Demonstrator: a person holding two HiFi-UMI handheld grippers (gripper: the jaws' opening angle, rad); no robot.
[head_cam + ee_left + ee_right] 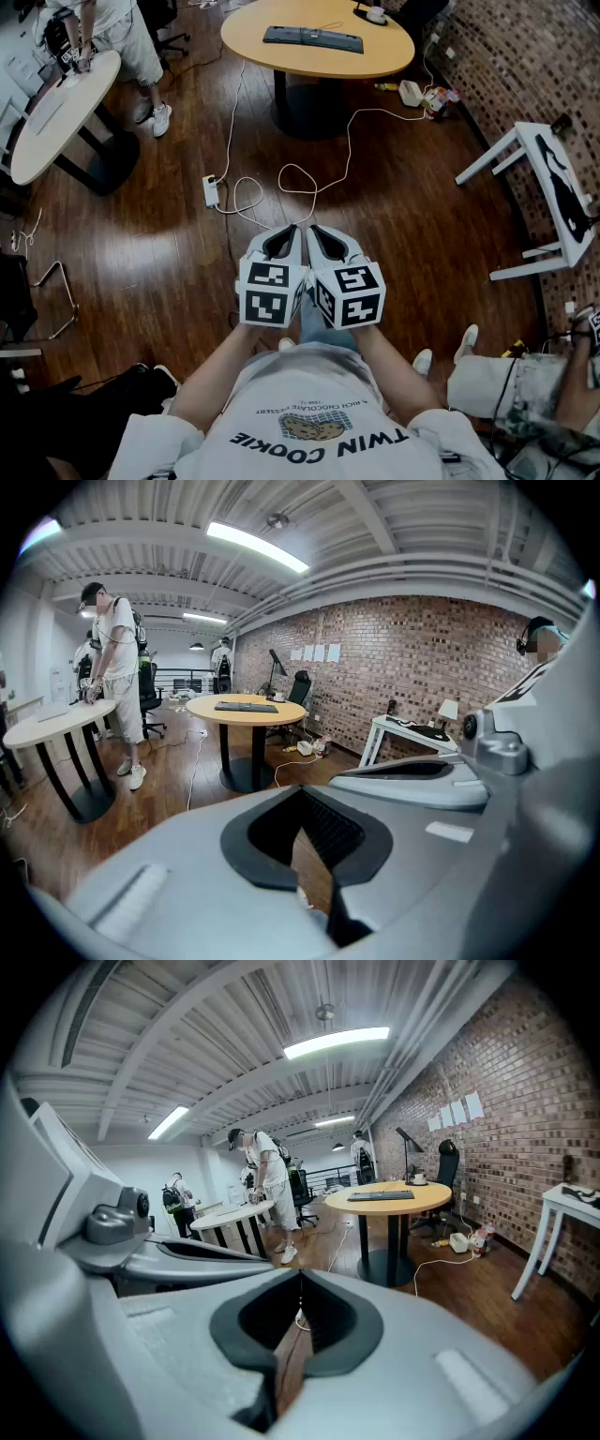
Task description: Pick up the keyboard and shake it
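Note:
A dark keyboard (312, 38) lies on the round yellow table (384, 58) at the far end of the room. It also shows small in the left gripper view (246, 707) and the right gripper view (380, 1195). My left gripper (285, 236) and right gripper (324, 236) are held side by side in front of my chest, several steps short of the table. Both point toward it. The left gripper (302, 797) is shut with nothing between its jaws, and so is the right gripper (300, 1283).
A white cable (298, 173) and a power strip (212, 190) lie on the wooden floor between me and the table. A white oval table (52, 117) with a person (127, 37) stands at the left. A small white desk (548, 197) stands by the brick wall at right.

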